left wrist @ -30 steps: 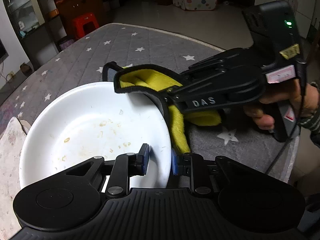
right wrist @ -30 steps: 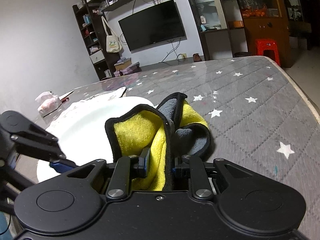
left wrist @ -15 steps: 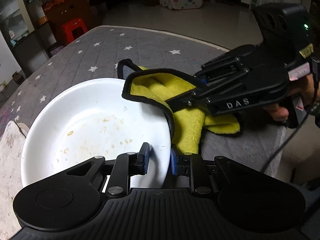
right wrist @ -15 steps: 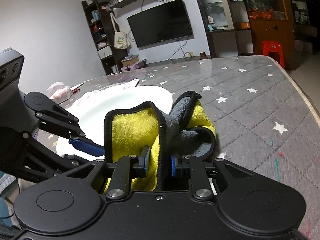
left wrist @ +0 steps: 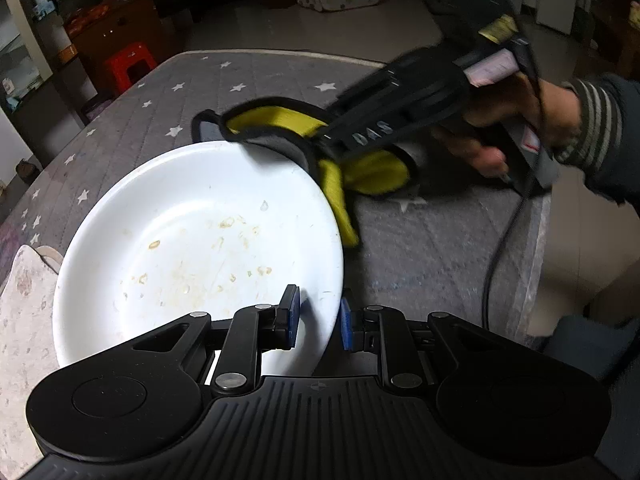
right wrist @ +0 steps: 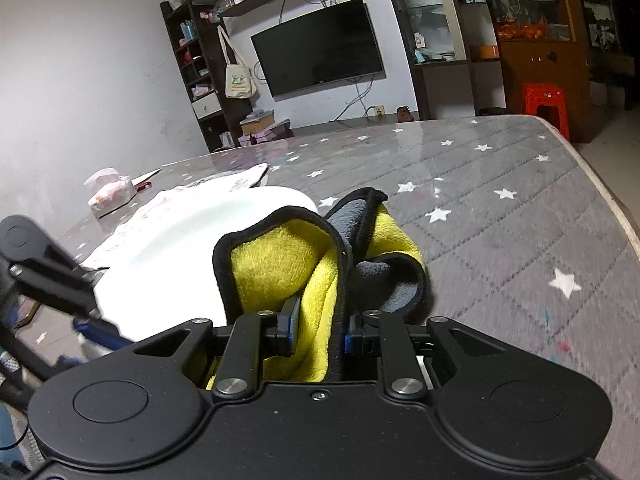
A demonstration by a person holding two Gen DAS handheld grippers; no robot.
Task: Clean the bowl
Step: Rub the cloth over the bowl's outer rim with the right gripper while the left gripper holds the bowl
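1. On the grey table cover with white stars (left wrist: 420,248) stands the white bowl (left wrist: 192,240), and its inside carries small yellowish food marks.
2. The left gripper (left wrist: 316,318) pinches the near rim of the bowl: one blue pad (left wrist: 291,316) is inside the bowl, and the other pad is outside, against the wall.
3. The right gripper (right wrist: 318,330) is pressed together on the cloth (right wrist: 288,264), which is yellow on one side, grey on the other, and has a black edge.
4. In the left wrist view the cloth (left wrist: 280,122) lies over the far right rim of the bowl, and one yellow fold hangs down outside the bowl to the table cover.
5. In the same view the right gripper (left wrist: 320,144) is a little blurred, and a hand (left wrist: 516,124) with a striped sleeve holds its handle.
6. At the left of the bowl, a pale mat with a pattern (left wrist: 20,320) lies partly under it.
7. In the right wrist view a small packet (right wrist: 110,192) rests on the table behind the bowl (right wrist: 192,240), and a dark television (right wrist: 318,54) hangs on the wall.
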